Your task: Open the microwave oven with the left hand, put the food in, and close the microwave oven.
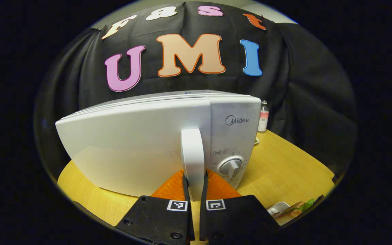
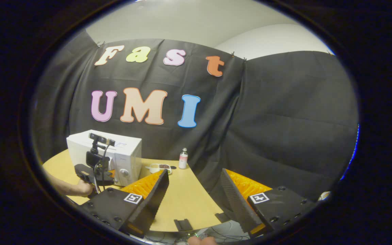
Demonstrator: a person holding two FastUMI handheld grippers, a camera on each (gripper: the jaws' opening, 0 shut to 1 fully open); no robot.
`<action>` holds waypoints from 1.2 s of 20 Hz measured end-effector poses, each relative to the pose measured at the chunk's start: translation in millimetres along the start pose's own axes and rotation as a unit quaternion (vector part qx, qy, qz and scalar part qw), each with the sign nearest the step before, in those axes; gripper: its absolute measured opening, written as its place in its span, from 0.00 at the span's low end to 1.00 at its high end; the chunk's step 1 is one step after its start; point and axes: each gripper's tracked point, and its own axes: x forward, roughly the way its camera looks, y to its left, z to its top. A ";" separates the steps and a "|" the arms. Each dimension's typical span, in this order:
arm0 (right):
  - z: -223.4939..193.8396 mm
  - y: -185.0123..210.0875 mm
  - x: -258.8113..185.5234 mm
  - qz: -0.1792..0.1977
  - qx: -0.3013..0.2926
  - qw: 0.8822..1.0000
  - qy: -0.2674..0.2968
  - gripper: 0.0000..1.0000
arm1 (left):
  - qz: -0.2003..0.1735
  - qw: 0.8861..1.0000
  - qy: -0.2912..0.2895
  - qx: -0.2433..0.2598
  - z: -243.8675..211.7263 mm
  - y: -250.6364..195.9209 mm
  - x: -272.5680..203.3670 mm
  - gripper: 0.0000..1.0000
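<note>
Step in hand looks like door opening: left gripper (image 1: 195, 190) is clenched on the microwave (image 1: 155, 146) door handle (image 1: 193, 160), door seemingly closed. Right gripper (image 2: 193, 194) hangs released, empty, over the table (image 2: 185, 200) edge. Food (image 1: 296, 208) sits on the table right of the left gripper. The next move likely needs an outward arc pull; room looks free in front of the door.

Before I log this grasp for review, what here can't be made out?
- Left gripper view: the white microwave interior is hidden behind its door; whether the door has cracked open is unclear.
- Left gripper view: the food on the white plate is cut off by the image edge.
- Right gripper view: the small dish by the clear bottle is too small to identify its contents.
</note>
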 end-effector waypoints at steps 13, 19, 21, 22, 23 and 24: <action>12.1 63.9 -2.5 0.066 0.013 0.997 -0.028 0.97 | -0.055 0.998 0.023 0.006 -69.5 49.2 -176.8 0.04; 10.0 109.6 -6.0 0.107 0.032 0.994 -0.016 0.98 | 0.022 0.999 0.038 -0.006 -102.2 131.9 -247.0 0.04; 8.1 125.0 -8.7 0.115 0.034 0.993 -0.017 0.98 | 0.041 0.998 0.038 -0.012 -111.0 158.5 -261.3 0.04; 5.5 135.1 -10.3 0.121 0.038 0.992 -0.013 0.97 | 0.049 0.998 0.036 -0.015 -113.2 172.6 -267.4 0.04; 0.8 146.3 -11.6 0.128 0.042 0.991 -0.007 0.97 | 0.057 0.998 0.037 -0.013 -116.3 184.8 -272.3 0.04; -0.5 158.6 -14.6 0.136 0.050 0.989 -0.003 0.98 | 0.066 0.997 0.038 -0.008 -119.1 199.4 -275.8 0.04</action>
